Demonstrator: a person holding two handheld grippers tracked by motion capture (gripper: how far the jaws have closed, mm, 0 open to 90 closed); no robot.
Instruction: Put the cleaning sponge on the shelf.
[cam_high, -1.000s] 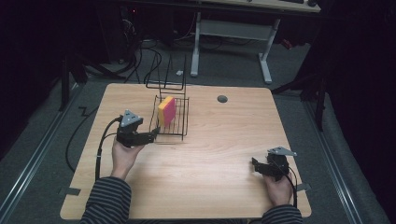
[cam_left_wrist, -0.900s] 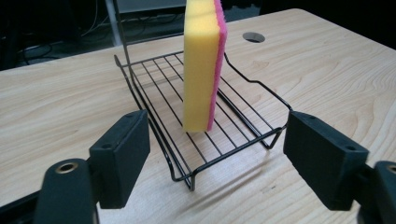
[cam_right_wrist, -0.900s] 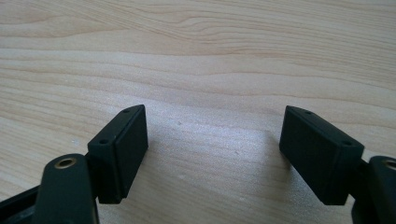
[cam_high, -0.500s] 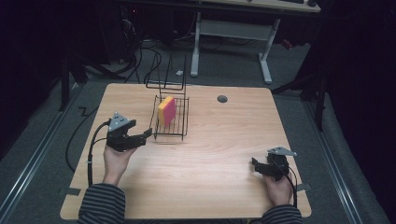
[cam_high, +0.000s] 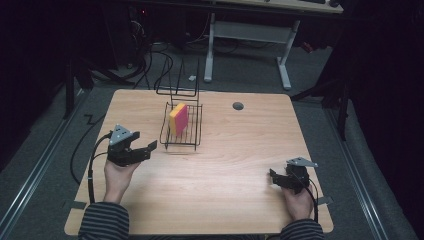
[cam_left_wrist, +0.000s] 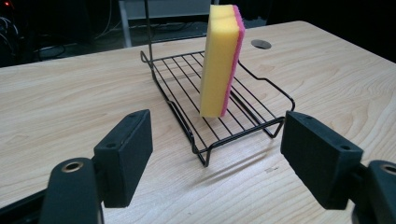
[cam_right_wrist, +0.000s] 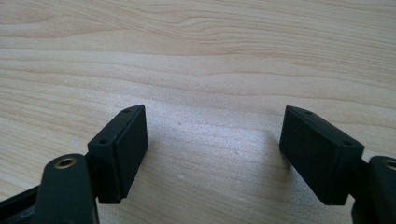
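Observation:
A yellow and pink sponge (cam_high: 178, 118) (cam_left_wrist: 222, 58) stands on edge in a black wire rack (cam_high: 181, 131) (cam_left_wrist: 219, 109) at the middle back of the wooden table (cam_high: 225, 165). My left gripper (cam_high: 145, 148) (cam_left_wrist: 217, 161) is open and empty, just left of the rack's near corner, with its jaws facing the rack. At the table's front right my right gripper (cam_high: 274, 176) (cam_right_wrist: 212, 156) is open and empty, low over bare wood.
A round cable hole (cam_high: 238, 106) (cam_left_wrist: 260, 44) sits in the table top right of the rack. The rack's tall wire back (cam_high: 179, 85) rises at the far side. Cables and a desk frame (cam_high: 250, 35) lie on the floor beyond the table.
My left gripper has drawn back from the rack, toward the left and the table's near side. The sponge stays standing in the rack. The right gripper has not moved.

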